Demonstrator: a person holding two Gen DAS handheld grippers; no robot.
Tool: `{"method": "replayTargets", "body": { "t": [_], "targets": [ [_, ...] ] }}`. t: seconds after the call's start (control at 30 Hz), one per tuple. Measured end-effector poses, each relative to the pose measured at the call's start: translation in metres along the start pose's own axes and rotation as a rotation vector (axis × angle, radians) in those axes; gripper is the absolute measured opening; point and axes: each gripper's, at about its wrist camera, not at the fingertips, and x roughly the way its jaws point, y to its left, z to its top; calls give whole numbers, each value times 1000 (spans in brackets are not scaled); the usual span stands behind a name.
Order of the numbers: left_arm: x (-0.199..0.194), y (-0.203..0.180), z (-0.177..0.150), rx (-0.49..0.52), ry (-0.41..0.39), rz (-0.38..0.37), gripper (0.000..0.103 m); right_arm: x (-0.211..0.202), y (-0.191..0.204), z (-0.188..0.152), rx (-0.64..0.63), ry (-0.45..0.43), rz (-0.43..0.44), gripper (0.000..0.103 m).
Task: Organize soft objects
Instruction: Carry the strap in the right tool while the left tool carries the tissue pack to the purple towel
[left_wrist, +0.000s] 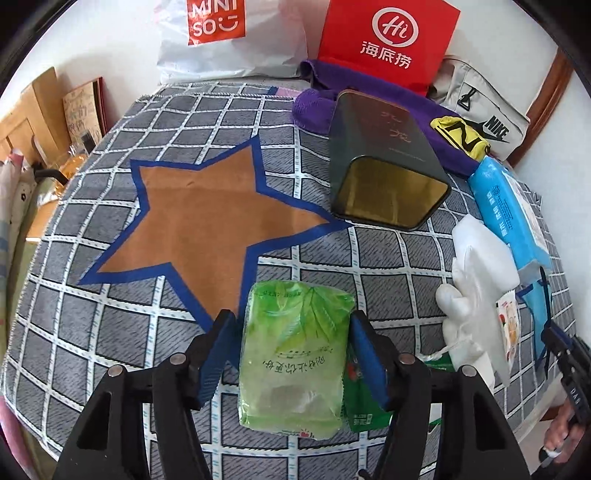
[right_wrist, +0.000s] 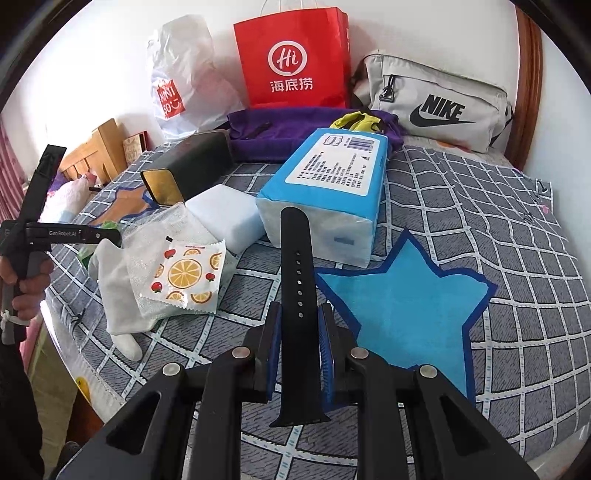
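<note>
Nearest the left wrist camera, the left gripper (left_wrist: 293, 356) brackets a green tissue pack (left_wrist: 295, 365). Its jaws stand moderately wide; the right pad lies against the pack's edge, while a sliver of bedspread shows beside the left pad, so a firm clamp cannot be confirmed. The pack appears to rest on, or just above, the checked bedspread (left_wrist: 388, 266), near the lower point of the orange star (left_wrist: 207, 221). A green sachet (left_wrist: 364, 406) lies partly under the pack's right side.

In the right wrist view, the right gripper (right_wrist: 298, 347) has narrow jaws closed on a black watch strap (right_wrist: 297, 295), held lengthways and pointing forward, beside the blue star (right_wrist: 406, 310).

Other items remain grouped between the stars: a white glove (right_wrist: 118, 291), a fruit-print sachet (right_wrist: 184, 275), a white block (right_wrist: 225, 216), a blue tissue pack (right_wrist: 325, 195), and an open dark tin (left_wrist: 388, 166) on its side.

Assessment: sorting is in progress, each hand occupied with one item. The strap appears destined for the blue star and the green pack for the orange star. The next move calls for positioning each item squarely over its star, lowering it, then opening the jaws cleanly. Risk: the sachet may drag along with the pack.
</note>
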Motion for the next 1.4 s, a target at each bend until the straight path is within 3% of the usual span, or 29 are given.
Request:
{"method": "replayTargets", "body": {
  "t": [0.23, 0.27, 0.33, 0.6, 0.8, 1.03, 1.4],
  "targets": [
    [10, -7, 2, -1, -20, 55, 65, 8, -1, -6, -20, 47, -20, 19],
    [10, -7, 3, -11, -27, 57, 64, 10, -1, -7, -23, 58, -21, 19],
    [10, -5, 6, -28, -38, 59, 50, 14, -2, -10, -24, 72, -33, 19],
    [-3, 5, 17, -98, -57, -12, 49, 28, -9, -4, 17, 74, -26, 29],
    [-18, 21, 20, -159, -97, 5, 49, 34, 0, 2, -34, 61, -67, 20],
    [-34, 31, 23, -203, -119, 1, 49, 11, 4, 7, -46, 48, -27, 20],
    [-45, -1, 41, -166, -128, -58, 49, -35, 15, 42, -62, -60, 59, 20]
  ]
}}
